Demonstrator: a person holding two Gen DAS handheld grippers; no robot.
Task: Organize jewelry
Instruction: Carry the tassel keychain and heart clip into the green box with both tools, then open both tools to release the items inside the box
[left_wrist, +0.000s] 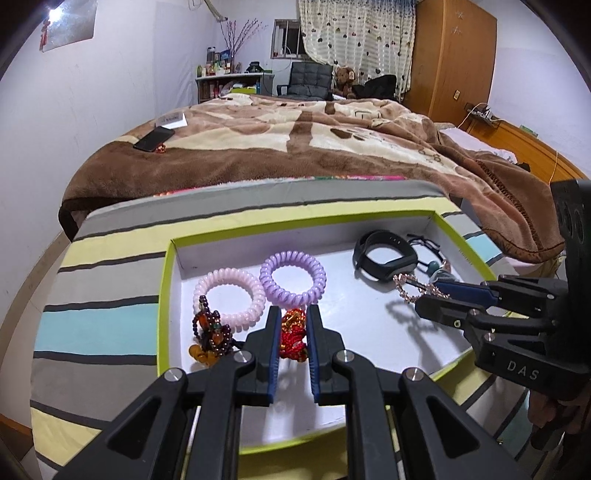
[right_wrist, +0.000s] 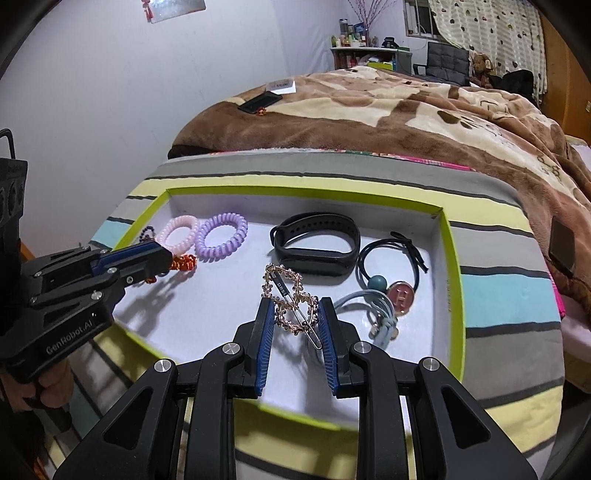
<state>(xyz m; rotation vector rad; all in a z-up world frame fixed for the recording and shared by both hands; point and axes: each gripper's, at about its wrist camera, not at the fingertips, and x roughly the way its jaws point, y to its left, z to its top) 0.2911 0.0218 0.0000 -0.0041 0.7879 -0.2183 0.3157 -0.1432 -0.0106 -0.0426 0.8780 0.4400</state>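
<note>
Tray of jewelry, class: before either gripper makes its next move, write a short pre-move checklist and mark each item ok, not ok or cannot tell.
1. Left gripper jaws straddle the red bracelet: ok.
2. Left jaws firmly pinching it: cannot tell.
3. Right gripper jaws straddle the gold hair clip: ok, with gaps on both sides.
4. Purple coil tie clear of the left jaws: not ok, it lies right at their tips.
5. Black watch band clear of the right jaws: ok.
6. All pieces inside the tray: ok.
</note>
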